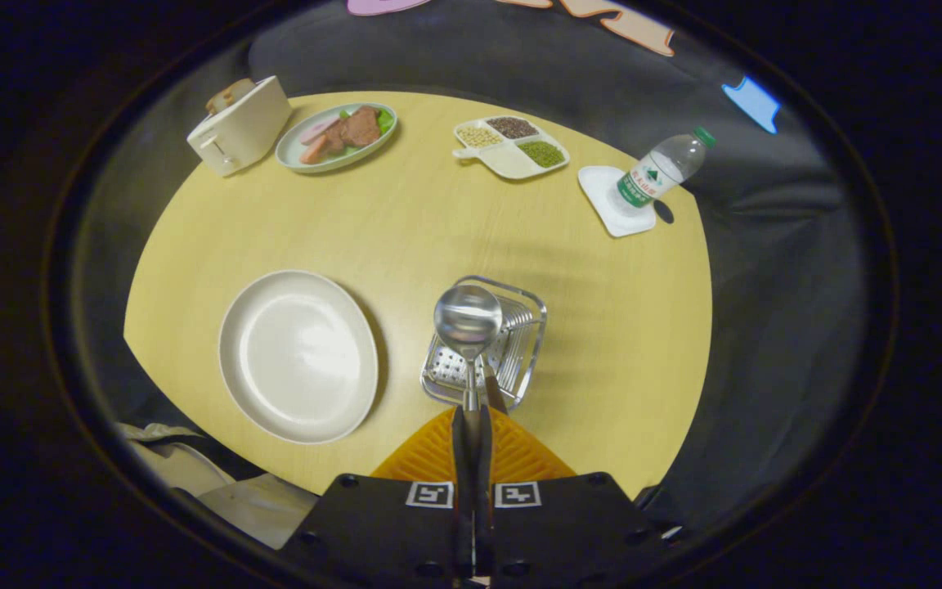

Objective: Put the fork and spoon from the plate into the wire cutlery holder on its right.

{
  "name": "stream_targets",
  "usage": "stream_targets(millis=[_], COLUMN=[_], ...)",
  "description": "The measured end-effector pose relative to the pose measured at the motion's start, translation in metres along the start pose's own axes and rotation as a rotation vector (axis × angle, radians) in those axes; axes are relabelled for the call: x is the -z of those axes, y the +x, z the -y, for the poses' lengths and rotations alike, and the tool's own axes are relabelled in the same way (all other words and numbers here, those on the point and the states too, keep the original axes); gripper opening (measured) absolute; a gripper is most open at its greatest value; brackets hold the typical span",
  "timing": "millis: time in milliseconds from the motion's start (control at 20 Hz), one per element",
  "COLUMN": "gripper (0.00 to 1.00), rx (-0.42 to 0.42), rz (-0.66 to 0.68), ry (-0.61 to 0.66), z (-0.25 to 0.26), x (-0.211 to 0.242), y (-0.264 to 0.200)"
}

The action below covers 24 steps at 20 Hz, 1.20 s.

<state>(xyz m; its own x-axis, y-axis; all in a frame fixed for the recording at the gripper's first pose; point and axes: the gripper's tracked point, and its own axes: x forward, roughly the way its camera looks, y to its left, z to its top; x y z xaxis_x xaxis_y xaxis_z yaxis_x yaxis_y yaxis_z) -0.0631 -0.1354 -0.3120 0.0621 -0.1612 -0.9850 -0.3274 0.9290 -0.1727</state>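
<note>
My gripper point(472, 421) is shut on the handle of a shiny metal spoon point(468, 319). The spoon points away from me, and its round bowl hangs over the wire cutlery holder point(527, 327), which stands just ahead of the fingers. A slim dark handle point(494, 391) shows beside the spoon's neck, at the holder's near rim; I cannot tell what it belongs to. Left of the holder lies the cream plate point(299, 356), with nothing on it.
On the far side of the round yellow table point(405, 221) stand a white toaster point(238, 124), a plate of food point(336, 137), a divided tray of grains point(510, 146) and a water bottle point(659, 173) on a white coaster point(612, 204). Pale cloth point(193, 474) lies near left.
</note>
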Motion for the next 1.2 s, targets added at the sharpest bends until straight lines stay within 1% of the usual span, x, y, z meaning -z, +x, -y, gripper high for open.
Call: stream_targets(millis=[100,350,500,650,800,1000,1200], gripper=[0.05,0.15,0.17,0.41,0.66,0.98,0.98], rx=[-0.002,-0.02,-0.029,-0.06,-0.086,-0.105,-0.094], rz=[-0.008,0.029,0.063,0.11,0.184,0.306,0.469], ry=[0.004,0.029,0.046,0.066,0.099,0.189,0.227], z=[0.001,-0.005,-0.008,-0.022,-0.034,-0.038,-0.034], x=[0.002,-0.005,-0.009,-0.01,-0.014,-0.021,-0.03], y=[0.001,0.0,-0.005,-0.013,-0.015,-0.027,-0.048])
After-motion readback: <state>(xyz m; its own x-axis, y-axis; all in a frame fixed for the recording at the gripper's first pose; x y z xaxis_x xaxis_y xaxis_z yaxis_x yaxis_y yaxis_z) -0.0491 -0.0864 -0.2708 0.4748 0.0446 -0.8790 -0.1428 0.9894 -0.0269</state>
